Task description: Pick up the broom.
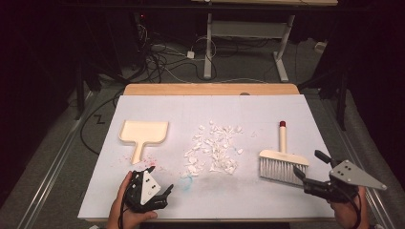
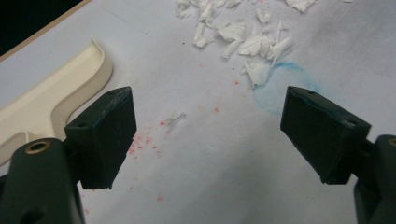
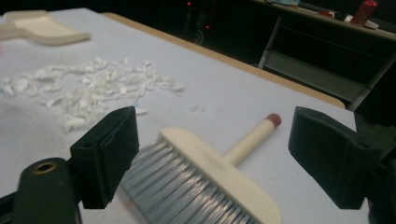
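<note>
Both claws, left [image 1: 160, 183] & right [image 1: 310, 168], wide open, empty; brush [image 3: 210, 172] bristles cut off at frame btm.

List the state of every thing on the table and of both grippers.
Dustpan: empty, flat, handle toward the person.
Brush: lying flat, untouched, bristles toward the person.
Scraps: scattered loose between dustpan and brush.
Left gripper: open, empty.
Right gripper: open, empty, beside the brush.

A cream dustpan [image 1: 143, 133] lies at the left on a white sheet [image 1: 258, 112], with white paper scraps [image 1: 213, 148] in the middle. The brush [image 1: 282, 160] at the right is cream with grey bristles and a dark red handle tip. Red specks [image 2: 144, 140] and a blue smudge [image 2: 280, 88] mark the near sheet. Both grippers [image 1: 154, 183] [image 1: 311, 168] have black jaws.
</note>
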The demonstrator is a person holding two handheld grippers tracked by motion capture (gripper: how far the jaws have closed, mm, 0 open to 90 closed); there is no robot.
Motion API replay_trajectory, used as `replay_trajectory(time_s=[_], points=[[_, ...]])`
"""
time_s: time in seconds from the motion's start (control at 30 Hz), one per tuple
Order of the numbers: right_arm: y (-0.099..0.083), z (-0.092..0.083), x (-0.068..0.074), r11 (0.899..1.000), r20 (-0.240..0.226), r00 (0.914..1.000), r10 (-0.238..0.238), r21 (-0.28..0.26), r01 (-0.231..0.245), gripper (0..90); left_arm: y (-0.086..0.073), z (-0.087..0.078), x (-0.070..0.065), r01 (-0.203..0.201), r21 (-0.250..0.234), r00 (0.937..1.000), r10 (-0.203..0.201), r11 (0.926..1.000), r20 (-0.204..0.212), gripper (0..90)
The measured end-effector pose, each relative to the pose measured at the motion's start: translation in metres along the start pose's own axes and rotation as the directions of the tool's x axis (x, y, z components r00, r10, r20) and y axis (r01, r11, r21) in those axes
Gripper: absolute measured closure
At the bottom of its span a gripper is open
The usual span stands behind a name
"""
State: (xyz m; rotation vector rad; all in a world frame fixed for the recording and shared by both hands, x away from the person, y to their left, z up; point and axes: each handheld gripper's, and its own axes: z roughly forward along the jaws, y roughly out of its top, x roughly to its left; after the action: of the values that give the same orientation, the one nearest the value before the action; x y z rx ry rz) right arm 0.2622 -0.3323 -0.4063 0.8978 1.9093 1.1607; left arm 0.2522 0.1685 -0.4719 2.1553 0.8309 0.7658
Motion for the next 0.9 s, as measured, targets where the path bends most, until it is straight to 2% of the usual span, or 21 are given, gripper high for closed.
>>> replay_trajectory(time_s=[0.07,0.1,0.13,0.3,0.37,0.53,0.6,0.67,0.73,0.77,0.8,0.87,0.9], points=[[-0.001,0.0,0.003,1.0,-0.003,1.0,-0.009,0.002,0.009,17.1,0.0,0.0,0.0,-0.002,-0.002,1.0,0.002,1.0,0.002,17.5],[-0.003,0.002,0.007,0.999,-0.006,0.9995,-0.031,0.012,0.031,16.8,0.001,0.001,-0.001,-0.013,0.0,0.9999,0.013,0.9999,0.003,17.6],[-0.003,0.003,0.008,0.999,-0.008,0.9994,-0.035,0.013,0.035,16.8,0.002,0.001,-0.002,-0.021,0.001,0.9998,0.021,0.9998,0.005,17.6],[-0.003,0.005,0.004,0.999,0.003,0.9999,0.016,0.029,-0.016,17.1,-0.001,0.002,-0.002,-0.039,0.006,0.9992,0.039,0.9992,0.012,17.5],[-0.002,0.008,0.003,0.998,0.019,0.9989,0.043,0.054,-0.044,19.0,-0.002,0.002,-0.001,-0.045,0.007,0.9989,0.045,0.999,0.013,17.5],[0.0,0.013,-0.002,0.994,0.018,0.998,0.061,0.088,-0.062,18.9,-0.002,0.002,-0.003,-0.05,0.009,0.9986,0.05,0.9987,0.017,17.5],[0.003,0.018,-0.006,0.994,0.008,0.999,0.045,0.1,-0.045,19.0,-0.002,0.002,-0.003,-0.051,0.011,0.9985,0.051,0.9986,0.019,17.5],[0.008,0.028,-0.011,0.99,0.051,0.9974,0.05,0.132,-0.056,25.0,-0.002,0.003,-0.003,-0.054,0.016,0.9983,0.054,0.9984,0.022,17.5],[0.012,0.042,-0.019,0.981,0.084,0.9942,0.067,0.178,-0.081,25.4,-0.001,0.003,-0.004,-0.059,0.018,0.998,0.058,0.9981,0.025,17.5],[0.013,0.05,-0.024,0.976,0.084,0.993,0.083,0.196,-0.098,26.5,-0.001,0.003,-0.004,-0.059,0.018,0.9979,0.059,0.9981,0.027,17.5],[0.014,0.058,-0.029,0.967,0.098,0.9906,0.096,0.228,-0.116,26.6,-0.001,0.003,-0.004,-0.06,0.019,0.9979,0.059,0.998,0.028,17.6],[0.017,0.073,-0.038,0.954,0.111,0.9857,0.127,0.258,-0.152,26.5,-0.002,0.003,-0.004,-0.062,0.019,0.9976,0.062,0.9979,0.03,17.5],[0.019,0.082,-0.042,0.939,0.116,0.9823,0.147,0.295,-0.176,24.3,-0.002,0.003,-0.004,-0.064,0.02,0.9975,0.063,0.9977,0.03,17.5]])
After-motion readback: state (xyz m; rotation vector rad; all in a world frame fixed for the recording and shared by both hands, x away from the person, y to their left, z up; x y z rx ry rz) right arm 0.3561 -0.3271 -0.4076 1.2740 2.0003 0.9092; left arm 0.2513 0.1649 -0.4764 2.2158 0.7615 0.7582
